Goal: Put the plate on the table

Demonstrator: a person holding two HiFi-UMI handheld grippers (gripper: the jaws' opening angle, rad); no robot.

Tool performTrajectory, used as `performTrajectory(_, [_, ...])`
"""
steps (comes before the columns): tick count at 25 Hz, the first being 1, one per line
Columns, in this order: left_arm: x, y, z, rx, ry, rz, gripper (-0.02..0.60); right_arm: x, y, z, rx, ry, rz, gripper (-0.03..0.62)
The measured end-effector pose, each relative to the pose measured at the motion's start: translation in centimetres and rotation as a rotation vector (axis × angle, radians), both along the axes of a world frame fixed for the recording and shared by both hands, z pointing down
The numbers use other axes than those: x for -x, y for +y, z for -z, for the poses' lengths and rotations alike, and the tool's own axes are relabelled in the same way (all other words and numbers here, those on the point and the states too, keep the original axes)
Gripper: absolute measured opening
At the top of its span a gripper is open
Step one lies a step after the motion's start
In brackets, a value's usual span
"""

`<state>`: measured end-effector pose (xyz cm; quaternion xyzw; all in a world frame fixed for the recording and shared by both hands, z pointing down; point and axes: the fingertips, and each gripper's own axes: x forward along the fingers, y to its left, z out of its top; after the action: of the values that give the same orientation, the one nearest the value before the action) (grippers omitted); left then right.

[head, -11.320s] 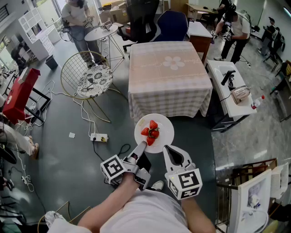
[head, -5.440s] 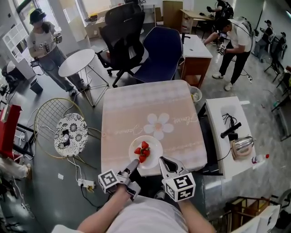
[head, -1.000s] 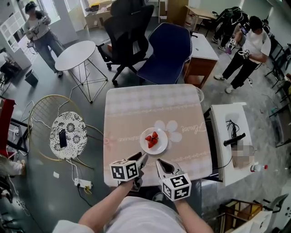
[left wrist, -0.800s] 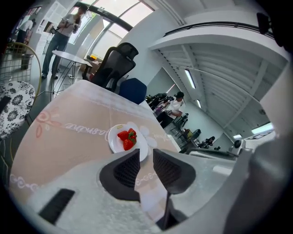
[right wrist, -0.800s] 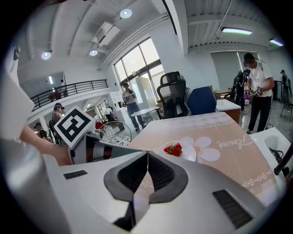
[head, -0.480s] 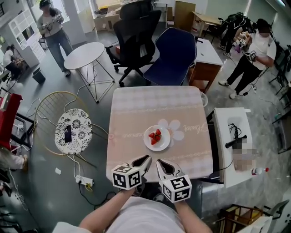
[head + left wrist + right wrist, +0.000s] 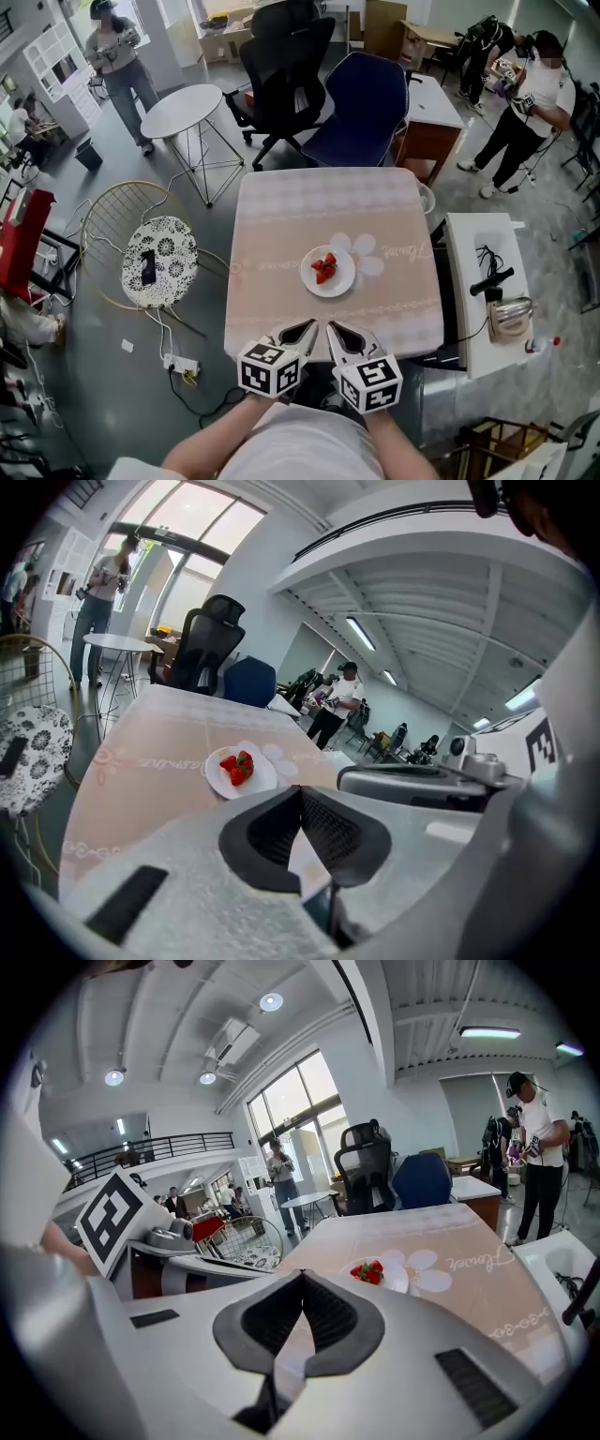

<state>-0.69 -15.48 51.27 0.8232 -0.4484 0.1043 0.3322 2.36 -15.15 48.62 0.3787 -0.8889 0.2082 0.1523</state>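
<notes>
At the table edge, left tool and right tool hover side by side, clenched empty.

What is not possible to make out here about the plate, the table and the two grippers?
- Head view: the number of strawberries on the plate. They are small and clumped together.
- Head view: the middle of the table near edge. The shut left gripper and the shut right gripper cover it.
- Head view: the printed words on the tablecloth. They are too small to read.
- All views: the table legs, which the cloth hides.
</notes>
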Motion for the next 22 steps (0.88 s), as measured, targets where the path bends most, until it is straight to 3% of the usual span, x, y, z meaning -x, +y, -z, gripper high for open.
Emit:
performTrajectory(11, [-0.9,1.0,1.5,-0.096,-0.085,0.000,0.005,-0.7,1.5,0.9,-0.041,-0.012,0.019,0.003])
performTrajectory(22, [-1.9,0.9,1.3,-0.114,-0.130,-0.013,0.005,-1.6,1.2,0.9,-0.058,-0.013,0.012,0.003])
